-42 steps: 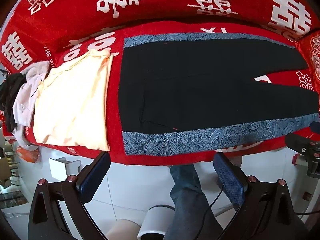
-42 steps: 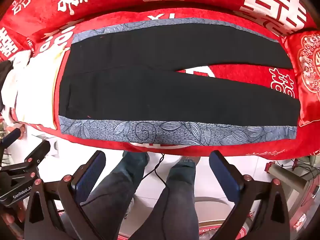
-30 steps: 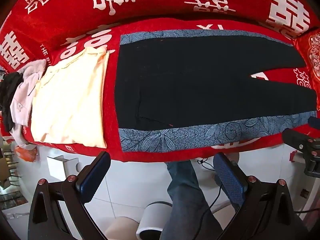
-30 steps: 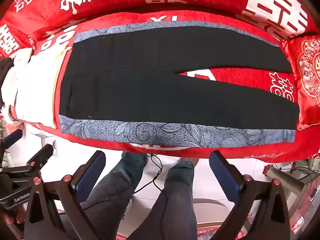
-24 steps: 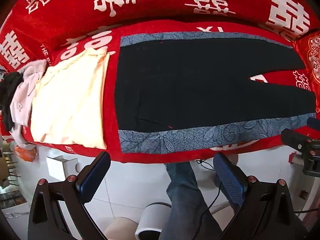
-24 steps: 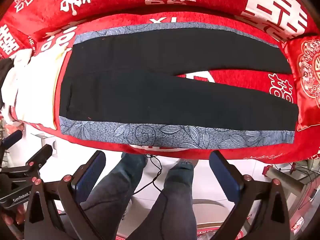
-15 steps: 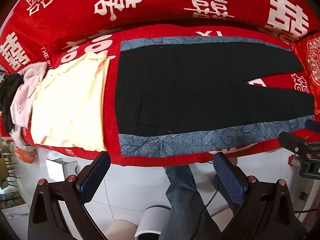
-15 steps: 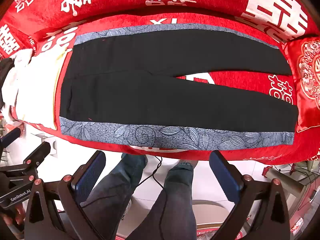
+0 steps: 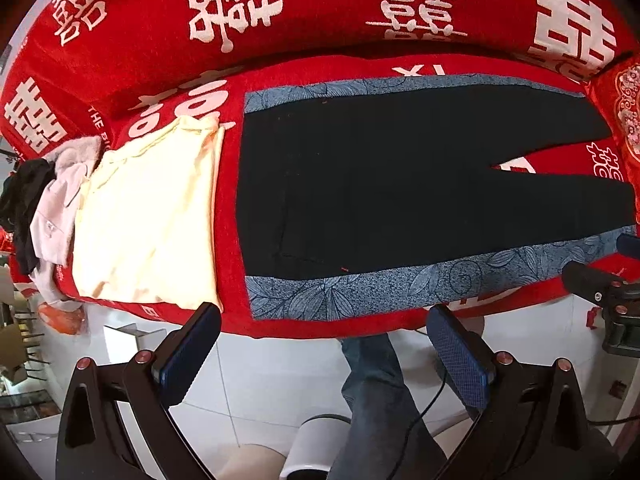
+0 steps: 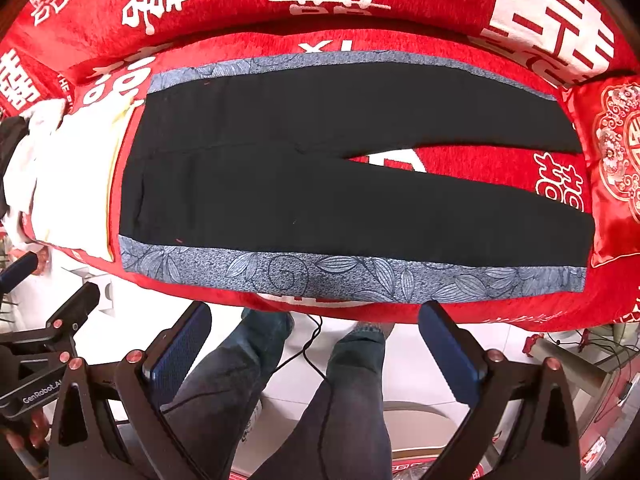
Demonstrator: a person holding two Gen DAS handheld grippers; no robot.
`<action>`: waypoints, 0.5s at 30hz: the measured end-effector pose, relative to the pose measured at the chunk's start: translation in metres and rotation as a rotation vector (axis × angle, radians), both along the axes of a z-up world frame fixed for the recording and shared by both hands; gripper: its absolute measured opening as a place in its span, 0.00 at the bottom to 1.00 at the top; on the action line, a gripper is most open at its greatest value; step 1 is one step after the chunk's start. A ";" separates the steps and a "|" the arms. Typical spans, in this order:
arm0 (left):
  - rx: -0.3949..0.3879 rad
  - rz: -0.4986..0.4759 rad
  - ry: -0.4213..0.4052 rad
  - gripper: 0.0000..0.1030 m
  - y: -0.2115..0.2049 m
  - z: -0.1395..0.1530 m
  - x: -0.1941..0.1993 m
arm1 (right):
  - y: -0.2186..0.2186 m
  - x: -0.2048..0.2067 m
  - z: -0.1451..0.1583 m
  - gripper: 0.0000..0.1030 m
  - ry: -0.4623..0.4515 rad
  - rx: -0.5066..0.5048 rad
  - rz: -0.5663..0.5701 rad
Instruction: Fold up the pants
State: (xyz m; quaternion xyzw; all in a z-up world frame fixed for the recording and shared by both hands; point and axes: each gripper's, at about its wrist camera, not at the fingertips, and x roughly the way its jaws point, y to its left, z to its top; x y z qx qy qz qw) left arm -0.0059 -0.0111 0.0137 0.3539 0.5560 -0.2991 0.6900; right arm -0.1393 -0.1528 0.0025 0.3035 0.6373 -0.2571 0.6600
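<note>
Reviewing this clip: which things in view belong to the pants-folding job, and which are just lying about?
Part of the job:
- black pants, spread flat, unfolded
- left gripper, open, empty
- right gripper, open, empty

Just lying about:
- cream garment beside the waistband
- pink and dark clothes pile
- red cushion by the leg ends
- red sofa cover underneath

Black pants (image 9: 400, 184) flat on red sofa (image 9: 320, 12) (cream garment (image 9: 148, 216) beside)

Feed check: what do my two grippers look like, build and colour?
Both match: the left gripper and right gripper have black angular frames with copper-coloured rivets and two fingers faced with blue textured pads. "GenRobot" lettering marks the left one's body in the right wrist view.
</note>
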 end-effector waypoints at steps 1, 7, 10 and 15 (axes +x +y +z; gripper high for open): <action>-0.001 -0.001 -0.002 1.00 0.000 0.001 0.000 | 0.000 0.000 0.000 1.00 0.000 0.000 0.000; -0.001 0.004 -0.007 1.00 -0.002 0.002 0.000 | -0.003 -0.001 0.002 1.00 -0.002 0.001 0.002; -0.005 0.010 -0.012 1.00 -0.004 0.004 0.000 | -0.007 -0.003 0.004 1.00 -0.004 0.002 0.004; -0.013 0.000 -0.025 1.00 -0.010 0.008 -0.006 | -0.014 -0.006 0.009 1.00 -0.013 0.000 0.001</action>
